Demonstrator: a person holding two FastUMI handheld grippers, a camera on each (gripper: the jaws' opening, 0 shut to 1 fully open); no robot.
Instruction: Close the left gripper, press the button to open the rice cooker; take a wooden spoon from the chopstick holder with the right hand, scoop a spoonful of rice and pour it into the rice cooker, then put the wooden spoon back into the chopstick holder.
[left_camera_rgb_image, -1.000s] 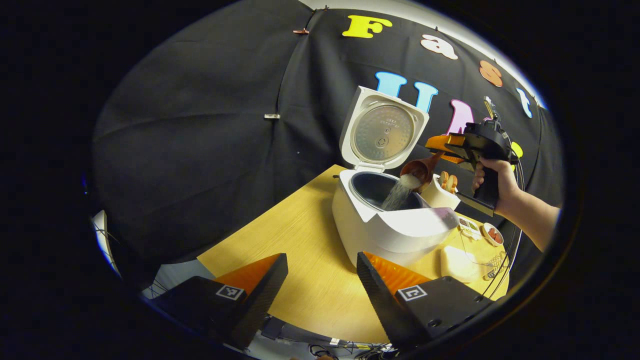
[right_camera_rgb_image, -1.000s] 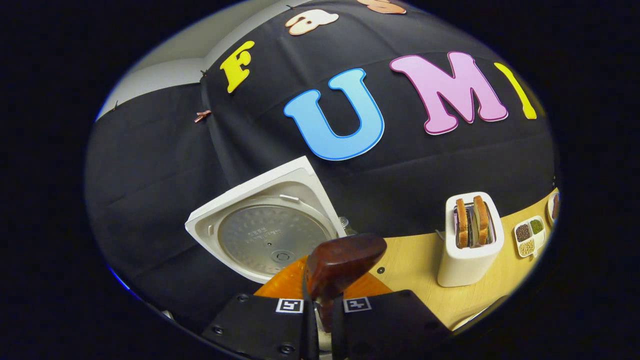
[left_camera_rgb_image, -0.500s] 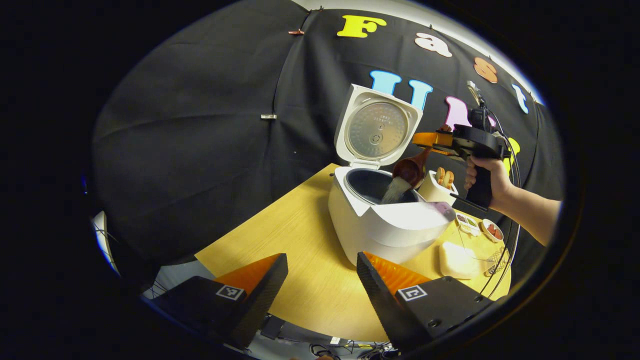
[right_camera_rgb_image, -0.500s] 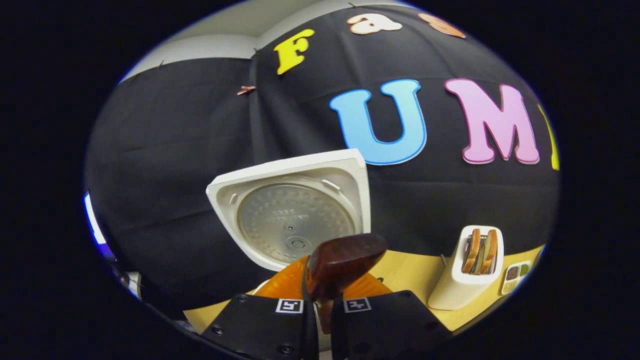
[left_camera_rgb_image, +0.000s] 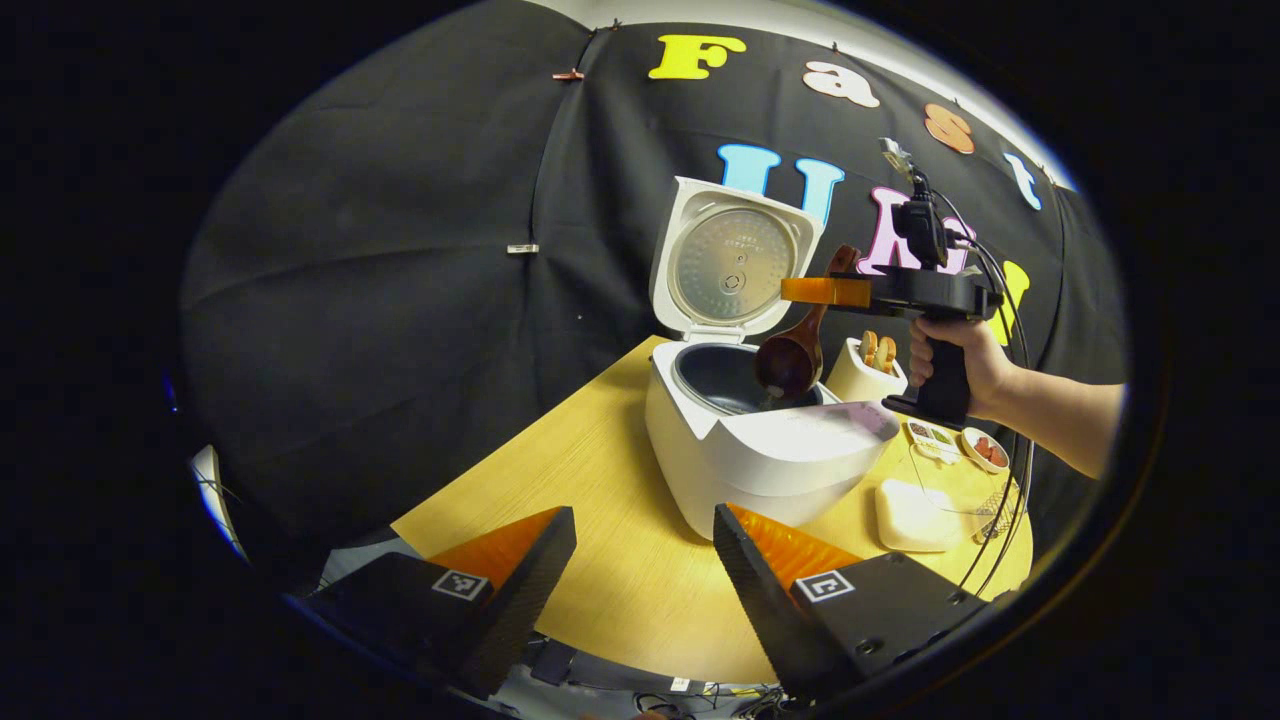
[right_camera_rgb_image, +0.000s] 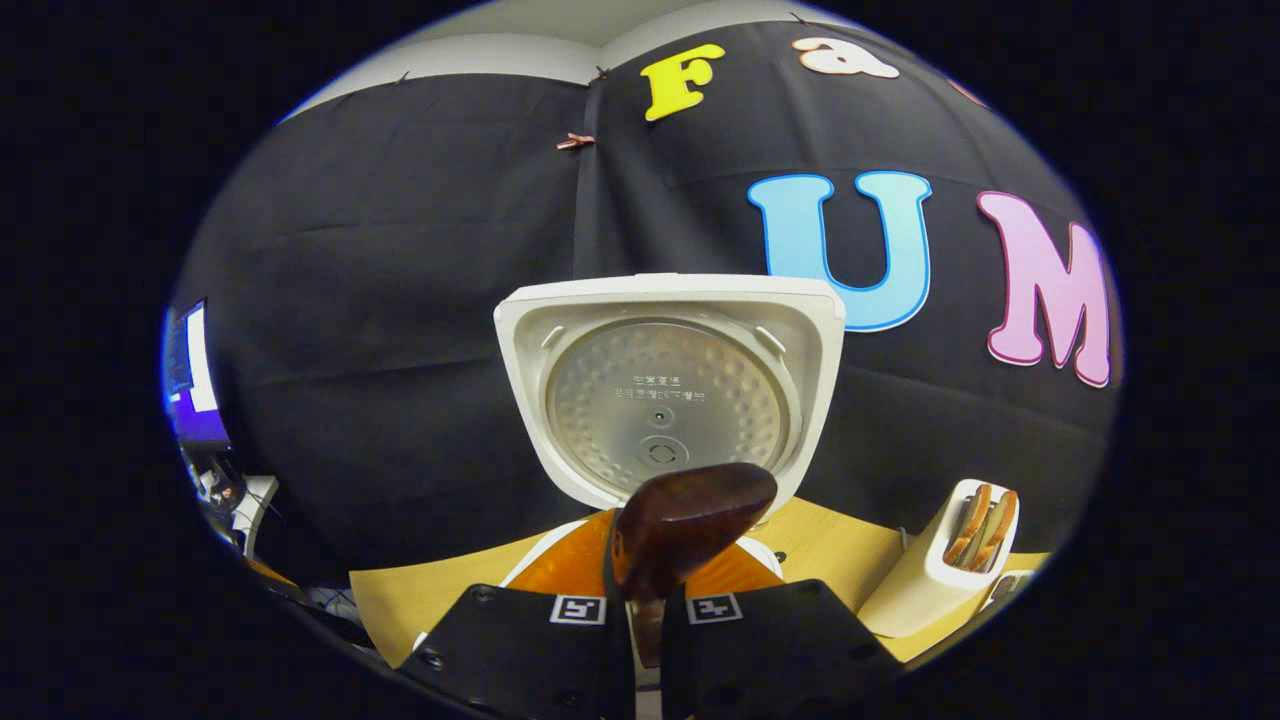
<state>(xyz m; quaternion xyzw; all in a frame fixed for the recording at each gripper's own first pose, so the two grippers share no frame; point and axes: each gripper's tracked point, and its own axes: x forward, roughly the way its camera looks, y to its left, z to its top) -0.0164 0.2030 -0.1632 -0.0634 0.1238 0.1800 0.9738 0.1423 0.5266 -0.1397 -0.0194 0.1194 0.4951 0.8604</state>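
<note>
while the white rice cooker (left_camera_rgb_image: 745, 440) stands on the pale wooden table (left_camera_rgb_image: 600, 480) with its square lid (left_camera_rgb_image: 728, 260) swung fully up and its dark inner pot (left_camera_rgb_image: 725, 375) exposed, the right gripper (left_camera_rgb_image: 812, 291) hangs above the pot's rim in the left gripper view, carried by a hand (left_camera_rgb_image: 965, 355) wrapped around its black pistol grip. both of its fingers press on the handle of the dark brown wooden spoon (left_camera_rgb_image: 795, 350), whose handle slants up past the fingers and whose rounded bowl is tipped downward just over the pot's opening (a few pale grains show at the bowl's lower edge). in the right gripper view the same spoon's blunt handle end (right_camera_rgb_image: 690, 515) juts up from between the two nearly touching fingers, with the lid's dimpled metal inner plate (right_camera_rgb_image: 665, 405) straight ahead.

the left gripper (left_camera_rgb_image: 645, 560) is held low at the near side of the table, well apart from the cooker; its two fingers stand wide apart with nothing between them.

just behind the cooker, on its right, a white toaster (left_camera_rgb_image: 865, 370) holds slices of browned bread (left_camera_rgb_image: 878, 350). near the table's right edge lie a pale rounded block (left_camera_rgb_image: 915, 515), a small white divided dish (left_camera_rgb_image: 935, 437) and a small round bowl (left_camera_rgb_image: 985, 452) with something reddish inside. the chopstick holder cannot be made out.
</note>
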